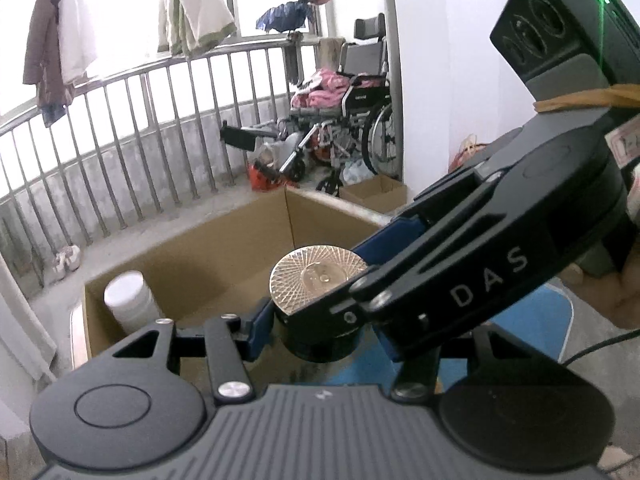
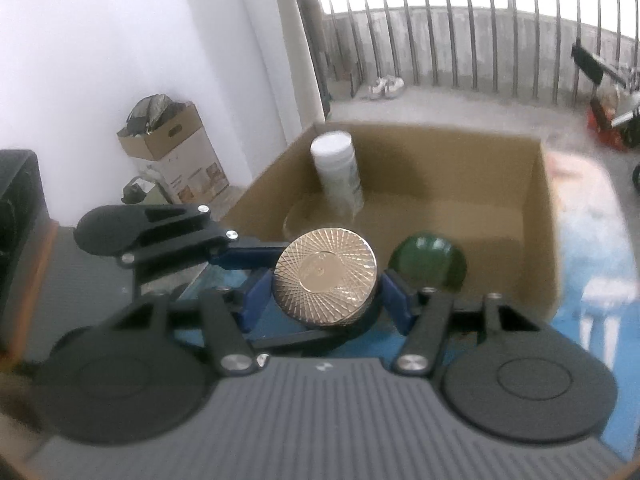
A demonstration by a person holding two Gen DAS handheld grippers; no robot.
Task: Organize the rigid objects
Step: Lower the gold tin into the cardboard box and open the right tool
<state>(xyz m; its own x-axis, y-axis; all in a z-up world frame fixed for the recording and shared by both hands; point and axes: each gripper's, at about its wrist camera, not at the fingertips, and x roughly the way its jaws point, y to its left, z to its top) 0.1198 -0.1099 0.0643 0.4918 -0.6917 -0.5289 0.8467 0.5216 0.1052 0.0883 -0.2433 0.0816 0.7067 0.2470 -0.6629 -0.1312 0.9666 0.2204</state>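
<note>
We see both grippers clamped on one jar (image 2: pixel 325 280): a short dark jar with a round gold lid cut in a fine radiating pattern. In the right wrist view the right gripper (image 2: pixel 326 294) has a blue finger (image 2: pixel 256 300) pressed on each side of the jar. The left gripper (image 2: pixel 244 258) reaches in from the left, its blue finger against the jar's left side. In the left wrist view the left gripper (image 1: pixel 320 328) has the jar (image 1: pixel 318 280) between its fingers, and the right gripper (image 1: pixel 440 280) crosses in from the right over the jar's right side, with "DAS" in white on its black link. A hand (image 1: pixel 616 288) grips its handle at the right edge.

The lid bears a raised mark in its smooth centre disc that we cannot read. The jar's short axis stands nearly upright, tipped a little, lid up. It hangs above a blue surface (image 2: pixel 588 300), just before the near edge of an open box (image 2: pixel 536 208).

In the box, a green bowl (image 2: pixel 428 262) lies mouth down near the front, and a white bottle (image 2: pixel 338 168) stands upright in the far left corner; its label is too blurred to read. Beyond are railings (image 1: pixel 132 152) and a wheelchair (image 1: pixel 352 112).
</note>
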